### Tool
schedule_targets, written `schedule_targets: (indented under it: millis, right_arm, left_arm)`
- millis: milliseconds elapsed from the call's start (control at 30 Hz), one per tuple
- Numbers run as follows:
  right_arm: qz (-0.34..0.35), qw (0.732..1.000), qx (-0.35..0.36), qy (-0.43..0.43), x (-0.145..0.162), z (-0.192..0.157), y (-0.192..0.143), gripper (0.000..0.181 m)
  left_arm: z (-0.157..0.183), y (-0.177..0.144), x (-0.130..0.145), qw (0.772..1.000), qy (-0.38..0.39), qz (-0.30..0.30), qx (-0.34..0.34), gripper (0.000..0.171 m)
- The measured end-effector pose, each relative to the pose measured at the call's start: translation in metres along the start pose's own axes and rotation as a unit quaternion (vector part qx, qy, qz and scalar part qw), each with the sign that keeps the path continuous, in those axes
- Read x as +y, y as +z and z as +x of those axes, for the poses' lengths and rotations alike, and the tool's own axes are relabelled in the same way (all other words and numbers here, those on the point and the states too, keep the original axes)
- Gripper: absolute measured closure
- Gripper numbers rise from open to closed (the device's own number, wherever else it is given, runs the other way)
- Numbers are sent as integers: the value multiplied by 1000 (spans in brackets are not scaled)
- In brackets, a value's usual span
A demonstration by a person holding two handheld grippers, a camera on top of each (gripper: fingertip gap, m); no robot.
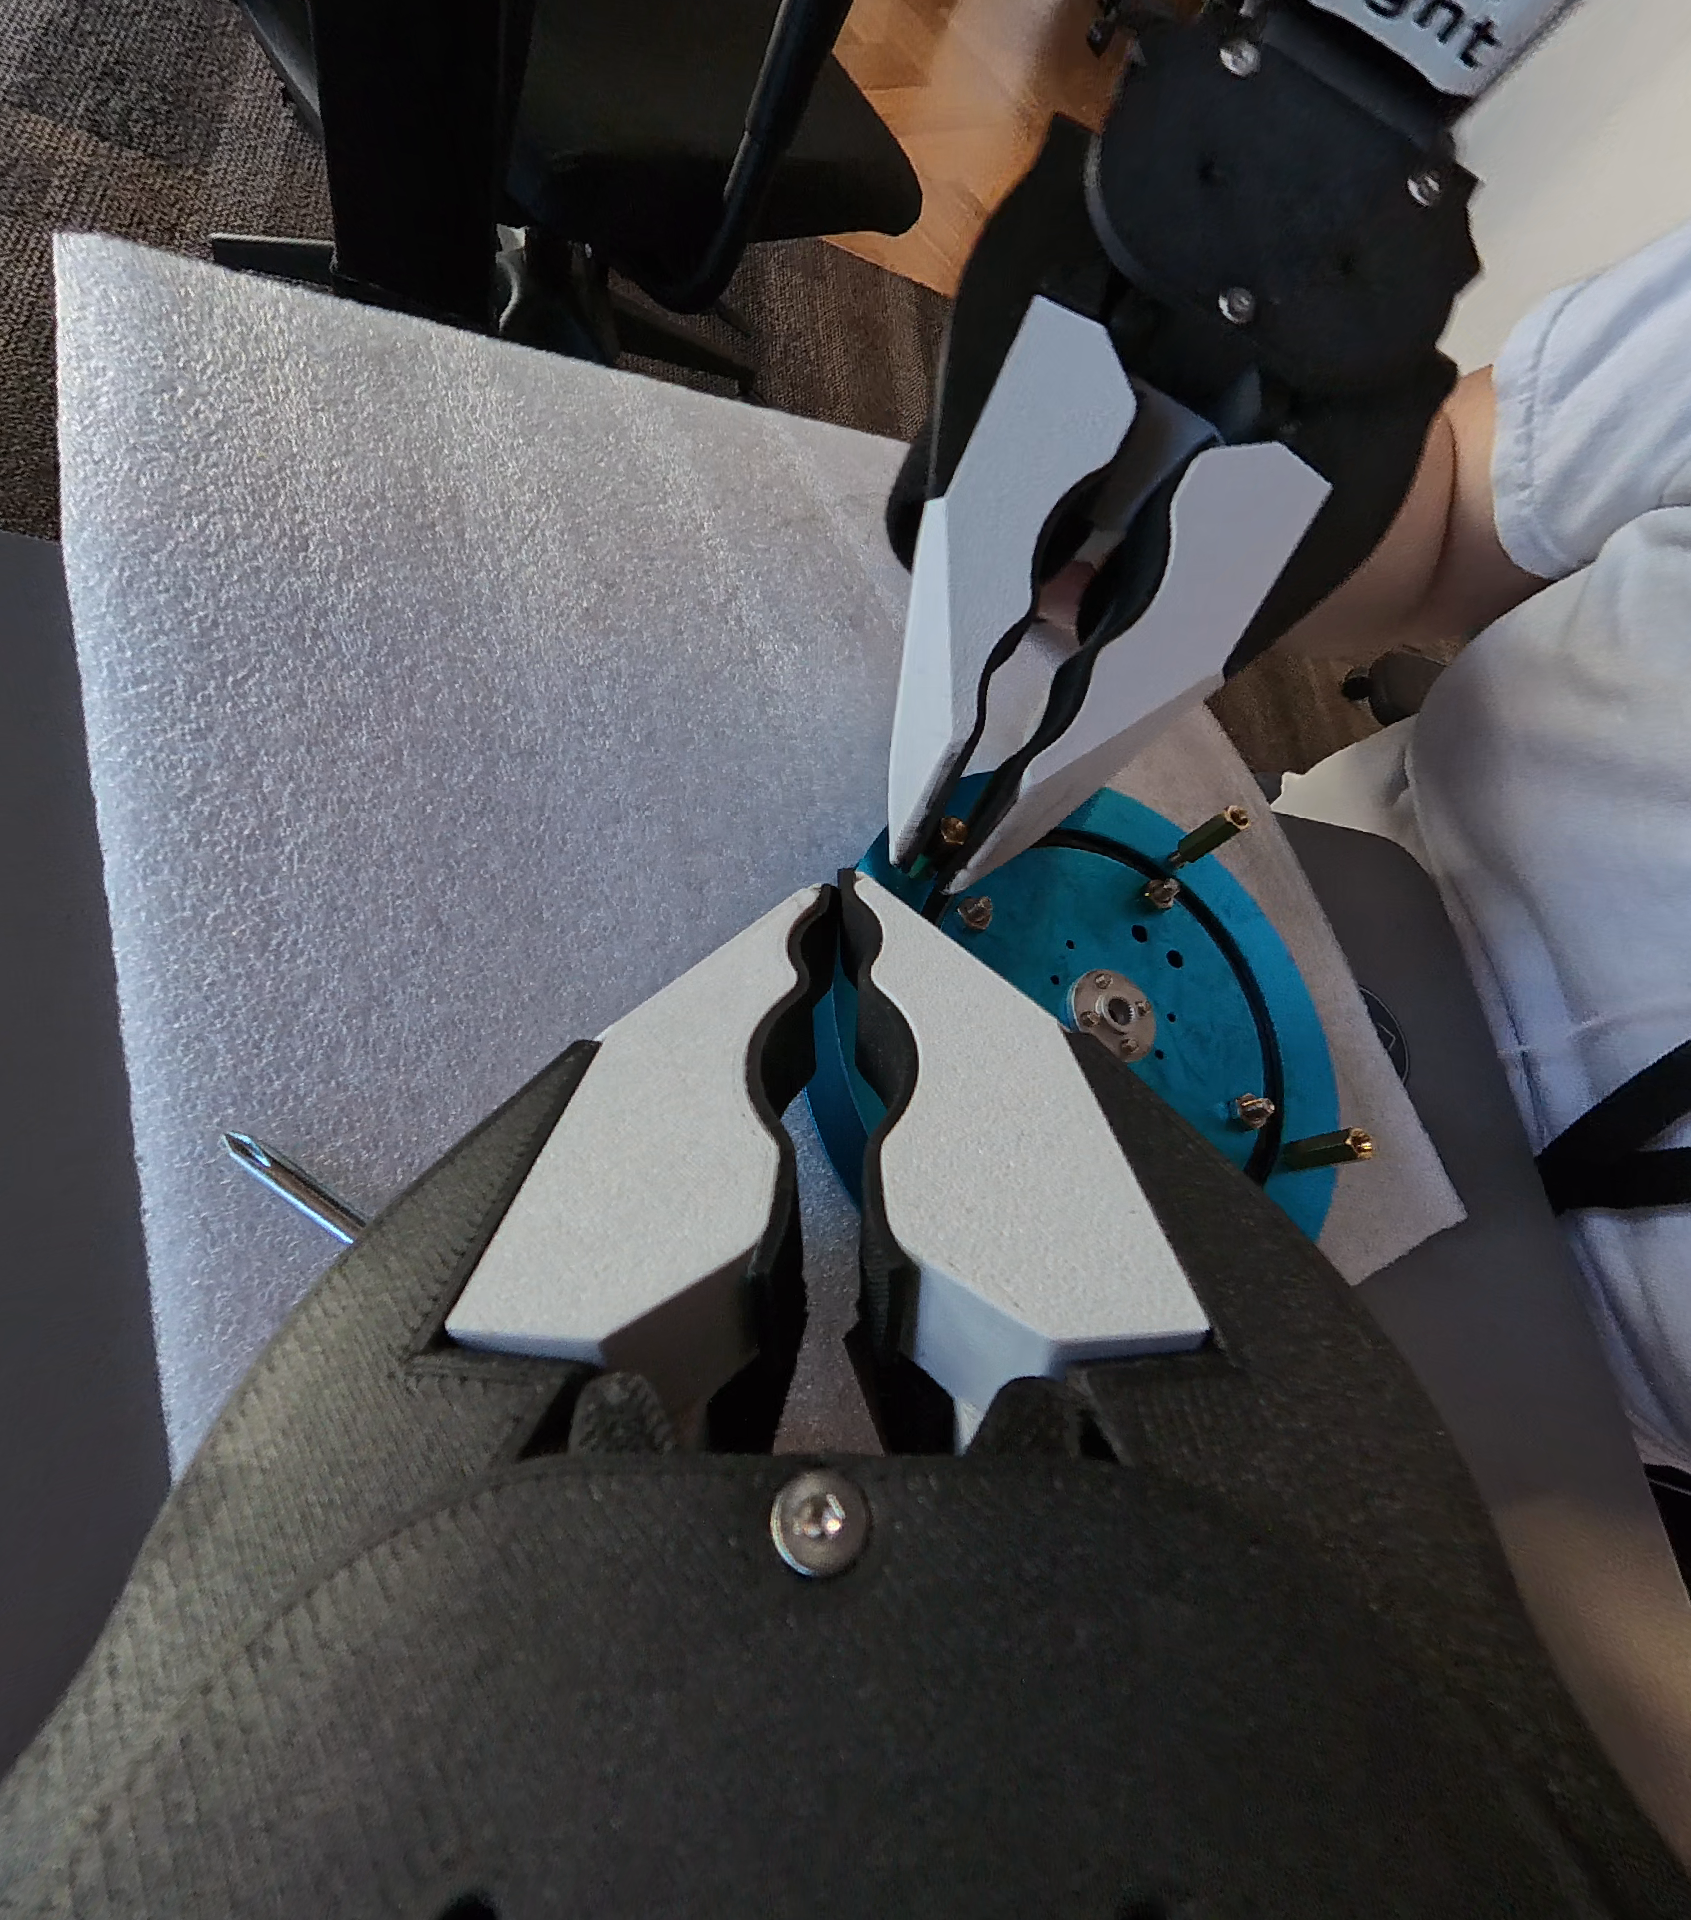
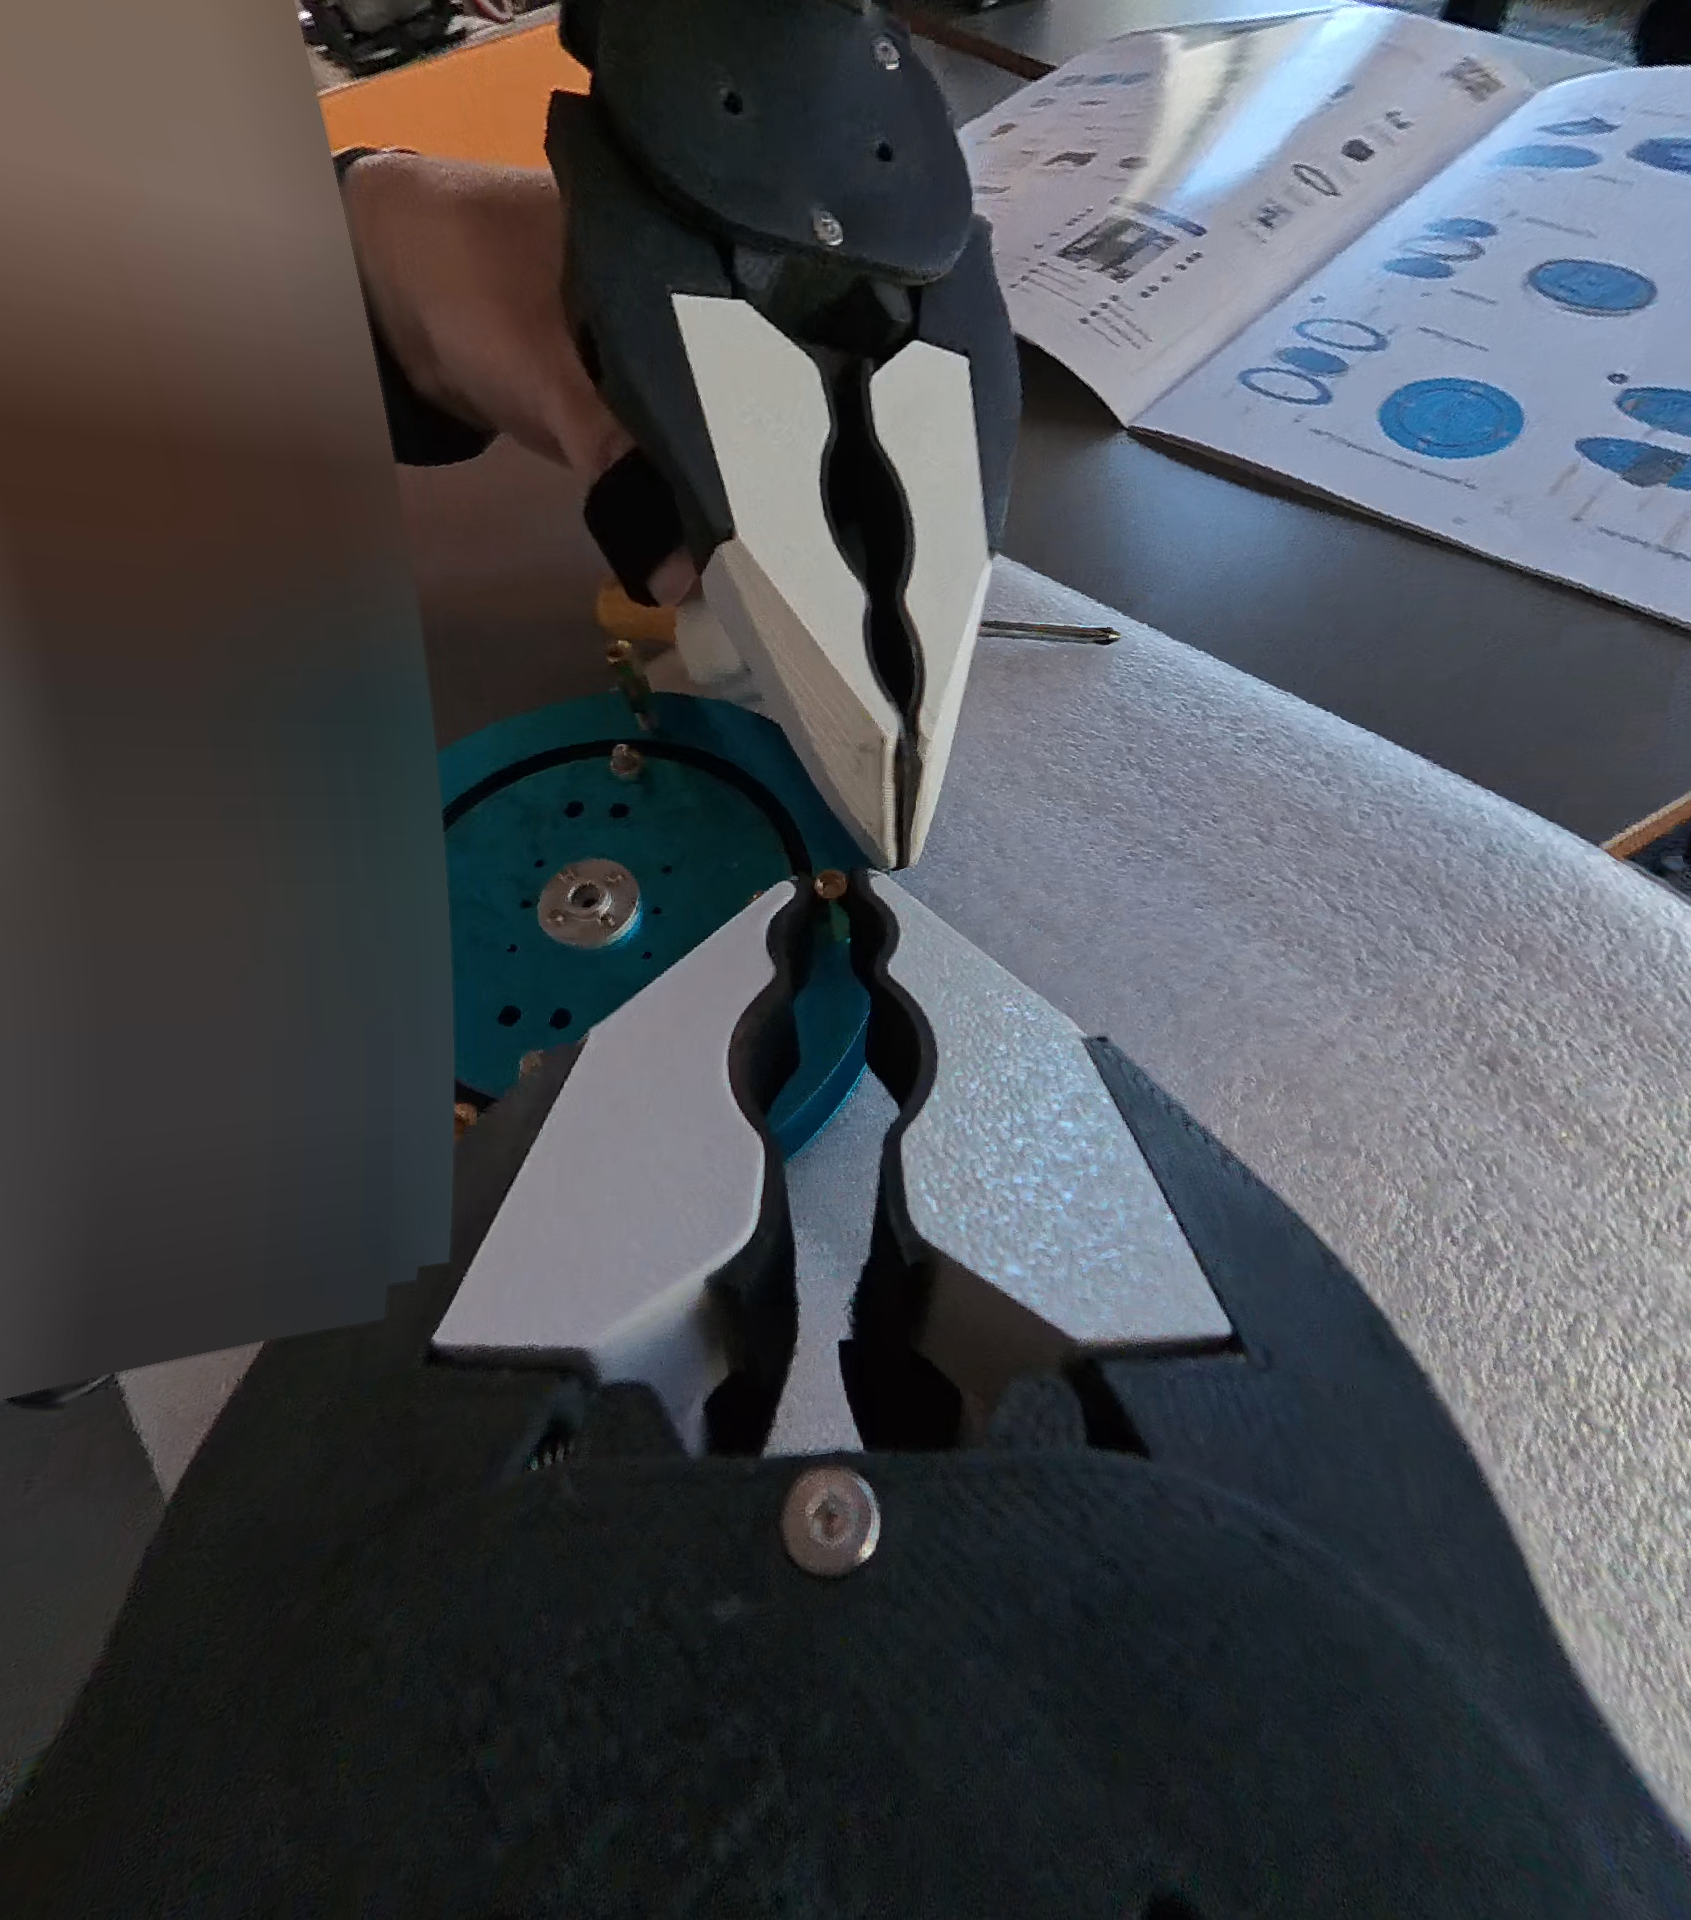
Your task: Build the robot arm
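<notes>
- On the white foam sheet (image 1: 467, 665), in the left wrist view, we see a blue disc (image 1: 1184, 997) lying flat near the sheet's corner, its face up, with a silver hub (image 1: 1111, 1013) at its middle and brass standoffs around it.
- Two standoffs (image 1: 1324, 1148) at the disc's rim stand with their long axes leaning away from the hub.
- Our left gripper (image 1: 836, 894) has its jaws closed, tips meeting at the disc's edge; whether they pinch that edge we cannot tell.
- Our right gripper (image 1: 945, 847) comes down from above, its jaws clamped on a brass-tipped standoff (image 1: 950, 831) at the rim.
- A screwdriver tip (image 1: 285, 1184) lies on the foam to the left; grey carpet and a black chair base (image 1: 612, 208) sit beyond.
- A person in a white shirt (image 1: 1651, 623) is at the right.
- From the right wrist view, the right gripper (image 2: 836, 888) grips the standoff (image 2: 830, 888), which stands upright on the disc (image 2: 654, 831), brass end up.
- The left gripper (image 2: 903, 847), closed, points down just beyond it, blocking part of the disc.
- A dark table (image 2: 1236, 540) carries the foam (image 2: 1340, 935), and an open printed booklet (image 2: 1443, 260) with blue pictures lies farther back.
</notes>
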State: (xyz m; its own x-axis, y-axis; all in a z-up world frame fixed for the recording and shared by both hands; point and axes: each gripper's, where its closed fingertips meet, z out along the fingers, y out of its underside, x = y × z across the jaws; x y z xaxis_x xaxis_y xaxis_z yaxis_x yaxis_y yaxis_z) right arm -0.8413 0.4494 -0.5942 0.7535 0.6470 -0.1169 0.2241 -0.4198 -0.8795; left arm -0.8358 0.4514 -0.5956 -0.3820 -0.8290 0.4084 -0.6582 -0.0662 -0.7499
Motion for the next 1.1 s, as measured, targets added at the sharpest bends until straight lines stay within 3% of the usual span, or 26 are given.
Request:
schedule_targets:
  millis: [167,233,333,433,767,833,933,1000,1100]
  right_arm:
    - [-27,999,15,-7,2,-2,-4,174]
    - [-17,1000,-2,-14,-4,-2,-6,163]
    - [-29,999,-30,-24,-3,-3,-6,175]
    - [-33,999,-30,-31,-1,-3,-6,176]
    - [-44,993,106,19,1,-1,-8,175]
    - [-49,994,91,21,1,-2,-10,176]
    - [-35,996,82,23,-6,8,-20,157]
    - [-10,997,81,16,-14,16,-32,158]
    - [7,999,22,35,-18,7,-41,160]
  left_arm:
    - [3,0,-1,1000,5,-4,-1,171]
    - [3,0,0,1000,5,-4,-1,171]
    - [2,-1,0,1000,2,-2,2,171]
    - [2,-1,0,1000,4,-4,1,171]
    - [5,1,-2,1000,13,-8,-6,171]
    - [5,2,-1,1000,12,-7,-5,171]
    - [5,-1,-2,1000,4,-1,-6,171]
    - [1,-8,-7,1000,-3,17,-13,171]
    - [6,-25,-14,999,-14,32,-21,169]
